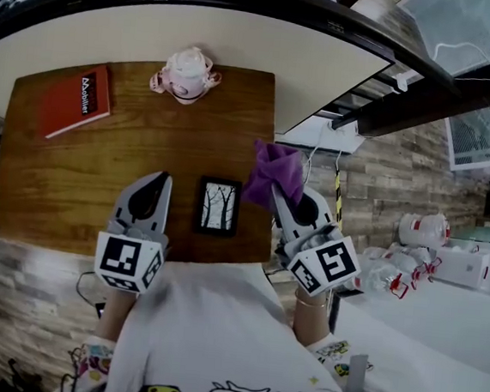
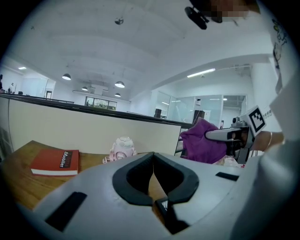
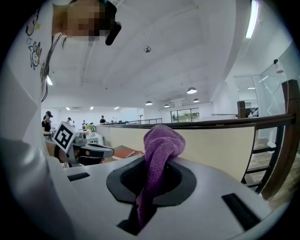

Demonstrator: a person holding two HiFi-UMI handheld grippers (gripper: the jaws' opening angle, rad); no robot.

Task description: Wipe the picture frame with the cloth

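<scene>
The black picture frame (image 1: 218,206) lies flat near the front edge of the wooden table (image 1: 74,183), between my two grippers. My left gripper (image 1: 162,177) hovers just left of it, its jaws shut with nothing between them (image 2: 153,155). My right gripper (image 1: 276,189) is just right of the frame, over the table's right edge, shut on a purple cloth (image 1: 273,169). The cloth (image 3: 159,145) bunches up above the right gripper (image 3: 152,161) and hangs down through its jaws. The left gripper view shows the cloth (image 2: 201,143) to its right.
A red book (image 1: 76,100) lies at the table's far left. A pink toy (image 1: 188,75) stands at the far edge, in front of a cream partition wall (image 1: 243,36). White containers (image 1: 423,229) sit on the floor right of the table.
</scene>
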